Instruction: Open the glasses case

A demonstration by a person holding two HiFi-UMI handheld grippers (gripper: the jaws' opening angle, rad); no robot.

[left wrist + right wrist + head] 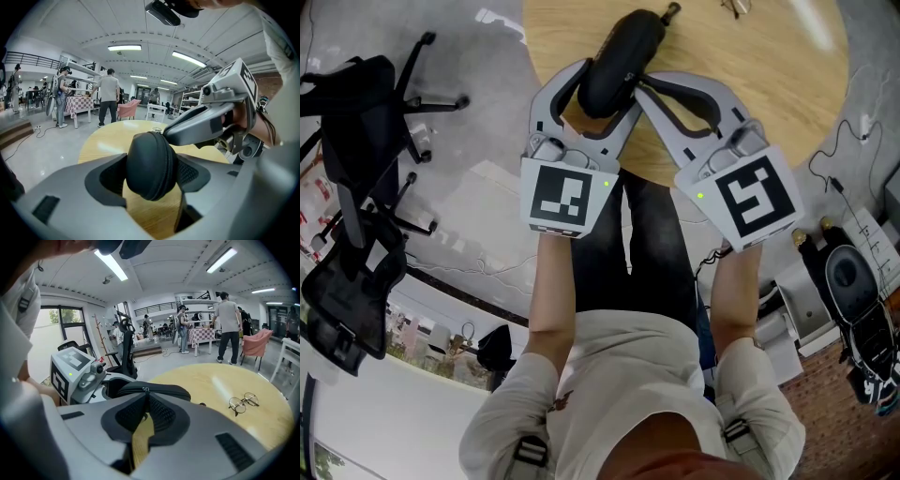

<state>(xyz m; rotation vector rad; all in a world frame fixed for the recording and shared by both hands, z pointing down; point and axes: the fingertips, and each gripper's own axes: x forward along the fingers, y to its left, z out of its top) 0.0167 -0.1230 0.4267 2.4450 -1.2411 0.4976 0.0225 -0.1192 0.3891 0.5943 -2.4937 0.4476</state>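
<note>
The right gripper [145, 401], its jaws narrowed to a pinch on the small metal zipper pull [146, 390], is risking a slip. The tab is thin, so a sideways tug could be pulling it free. It could also be twisting the black oval fabric glasses case [623, 56] out of the left gripper [151, 171], which is clamping the case's rounded end between widely spread jaws. The case is lying over the near edge of the round pale wooden table [769, 94]. Both forearms are reaching forward side by side, the grippers tilting downward and converging on the case.
</note>
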